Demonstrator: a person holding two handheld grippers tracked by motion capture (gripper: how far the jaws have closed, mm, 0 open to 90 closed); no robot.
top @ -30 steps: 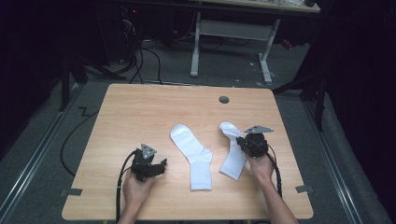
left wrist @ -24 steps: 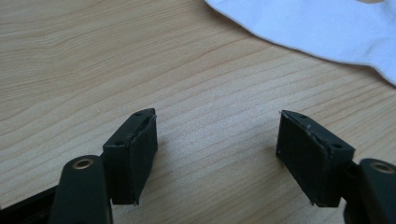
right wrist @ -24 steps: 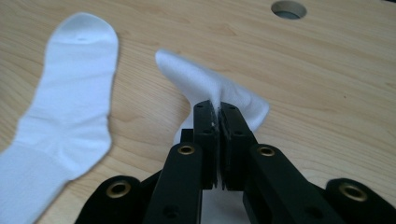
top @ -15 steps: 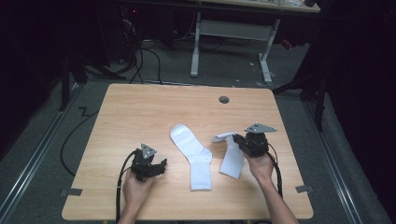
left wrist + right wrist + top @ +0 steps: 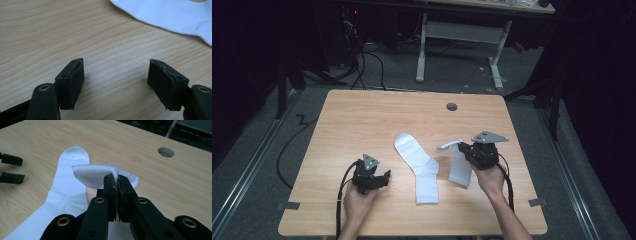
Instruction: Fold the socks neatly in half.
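We pinch the right sock (image 5: 460, 167) in our right gripper (image 5: 466, 149), center-right; the flat sock (image 5: 419, 165) lies just left; left gripper (image 5: 384, 178) spread, empty.

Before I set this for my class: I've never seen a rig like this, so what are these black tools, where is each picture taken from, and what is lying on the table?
A person sits at a wooden table and holds a two-jaw gripper in each hand. The high view looks down from above the person's side. The other two pictures come from small cameras riding on the grippers, looking along their black jaws.

Two white socks are there. The flat sock lies in the middle. The right gripper is shut on the other sock, pinching its end and lifting it so it droops over; in the high view that sock's lower part seems to rest on the table. The left gripper is open over bare wood, holding nothing.
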